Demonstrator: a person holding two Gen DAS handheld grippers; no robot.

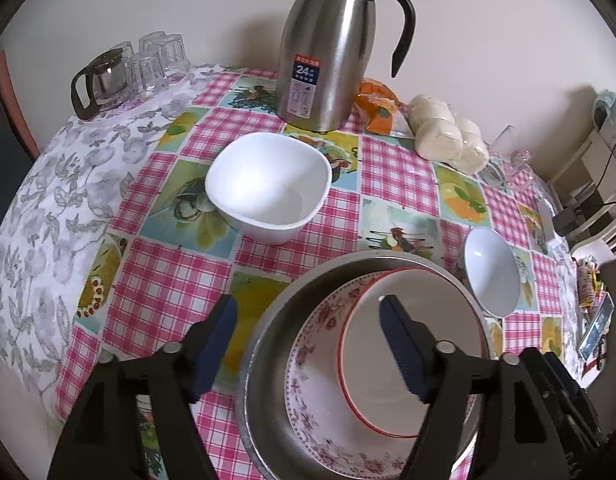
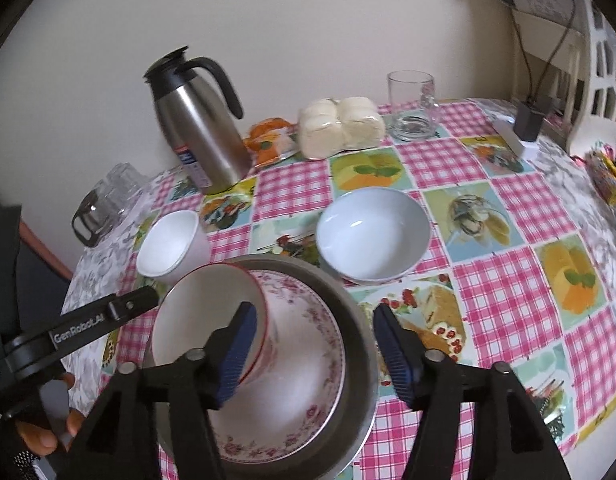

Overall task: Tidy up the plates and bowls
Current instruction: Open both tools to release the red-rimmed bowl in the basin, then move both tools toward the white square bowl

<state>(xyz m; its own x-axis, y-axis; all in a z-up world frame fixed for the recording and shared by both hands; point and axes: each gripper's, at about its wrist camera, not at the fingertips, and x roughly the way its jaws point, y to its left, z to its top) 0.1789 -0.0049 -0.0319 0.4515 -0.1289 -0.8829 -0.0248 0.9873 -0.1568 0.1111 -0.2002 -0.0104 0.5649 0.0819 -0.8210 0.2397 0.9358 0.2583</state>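
Observation:
A metal basin stands on the checked tablecloth near the front edge. Inside it lies a floral bowl, and a red-rimmed white bowl leans tilted in that. My left gripper is open astride the basin's left rim, pads touching nothing. My right gripper is open astride the right rim, also empty. Farther back sit a white square bowl and a round white bowl, both upright and empty.
At the back stand a steel thermos jug, a glass teapot with tumblers, wrapped buns and a glass mug. A charger block and snack packets crowd the right edge.

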